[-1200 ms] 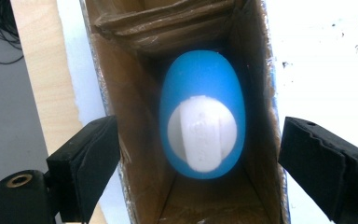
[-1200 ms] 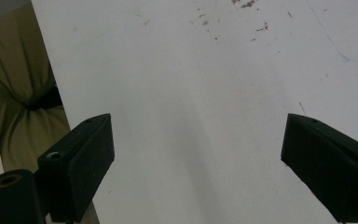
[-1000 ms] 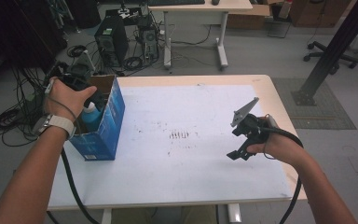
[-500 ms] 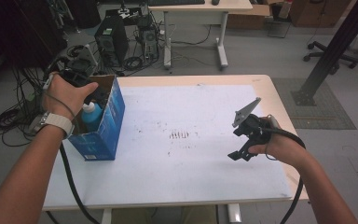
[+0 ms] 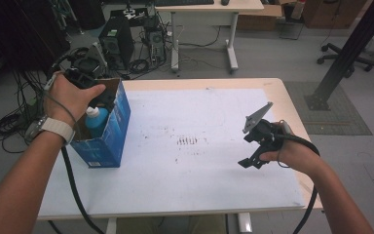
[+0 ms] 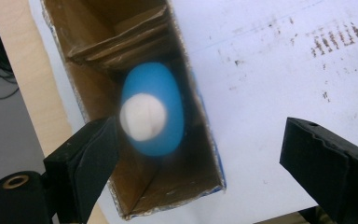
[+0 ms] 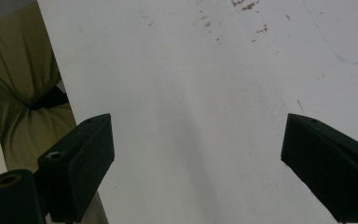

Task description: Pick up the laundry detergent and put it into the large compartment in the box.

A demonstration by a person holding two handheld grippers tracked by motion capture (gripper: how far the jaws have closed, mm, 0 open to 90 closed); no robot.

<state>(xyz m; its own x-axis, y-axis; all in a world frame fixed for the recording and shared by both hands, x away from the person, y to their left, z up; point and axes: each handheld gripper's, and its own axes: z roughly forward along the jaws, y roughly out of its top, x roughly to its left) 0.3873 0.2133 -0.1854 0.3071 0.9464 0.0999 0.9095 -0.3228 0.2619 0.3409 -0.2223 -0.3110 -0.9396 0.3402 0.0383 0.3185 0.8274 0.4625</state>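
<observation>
A: White tabletop [image 5: 185, 185], scuffed with small dark marks near its middle; grey floor behind, with a computer tower [image 5: 117, 41], coiled cables and a second desk [image 5: 209, 7].

B: Item one?

A: Blue cardboard box [image 5: 108, 141], open at the top, plain brown inside, standing at the table's left edge. No lettering on it can be read from here.

B: Contents?

A: One blue bottle [image 6: 153, 109] with a white cap, upright inside the box. In the left gripper view it is blurred; no label legible.

B: Left gripper?

A: Left gripper [image 6: 200, 154] held above the box opening, jaws spread wide with nothing between the pads. The bottle sits below, clear of both jaws. In the high view the left hand [image 5: 70, 95] covers most of the tool.

B: Change from a second ago?

A: The left hand has lifted a little above the box. Bottle and box unmoved.

B: Right gripper?

A: Right gripper [image 7: 196, 158] over bare tabletop at the right side, jaws wide apart, empty. Right hand [image 5: 294, 153] in the same place as before, well apart from the box.
</observation>
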